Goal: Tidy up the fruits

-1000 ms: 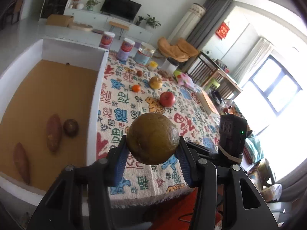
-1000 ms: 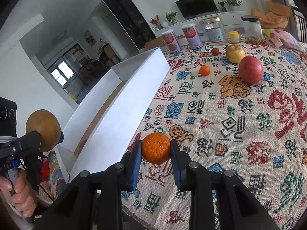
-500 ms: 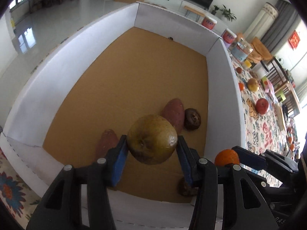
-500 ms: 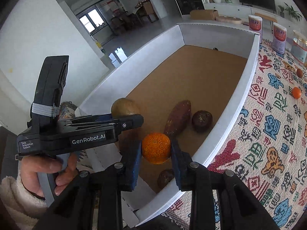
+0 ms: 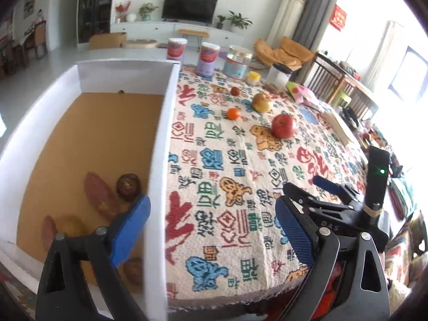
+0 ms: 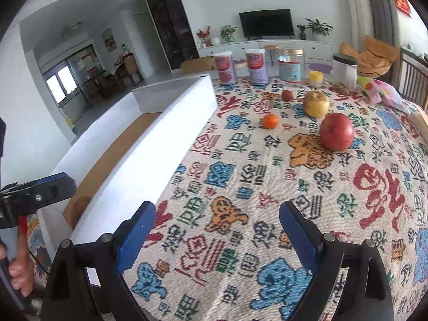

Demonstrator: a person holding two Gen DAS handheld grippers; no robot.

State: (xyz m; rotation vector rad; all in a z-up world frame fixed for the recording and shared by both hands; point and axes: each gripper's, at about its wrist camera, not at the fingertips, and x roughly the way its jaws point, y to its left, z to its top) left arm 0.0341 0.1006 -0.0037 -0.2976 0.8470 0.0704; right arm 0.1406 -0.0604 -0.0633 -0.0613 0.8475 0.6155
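Observation:
My left gripper [image 5: 211, 230] is open and empty, straddling the right wall of the white box [image 5: 160, 139]. On the box's brown floor lie a yellow-brown pear [image 5: 71, 226], two sweet potatoes [image 5: 97, 195], a dark round fruit [image 5: 128, 183] and another brown fruit [image 5: 133, 268]. My right gripper [image 6: 216, 230] is open and empty above the patterned tablecloth [image 6: 267, 187]. On the cloth sit a red apple [image 6: 336, 135], a yellow apple [image 6: 316, 104], a small orange [image 6: 270, 121] and a small brown fruit [image 6: 286, 95]. The orange that I held is hidden.
Two purple canisters [image 6: 226, 67], a glass jar [image 6: 290, 64], a white jar [image 6: 345, 71] and a small yellow pot [image 6: 316, 79] line the table's far edge. A pink bag [image 6: 385, 93] lies at the far right. The right gripper shows in the left wrist view [image 5: 321, 195].
Both grippers have opened and let go of their fruit. The pear now lies in the box. Both grippers have swung back toward the tablecloth.

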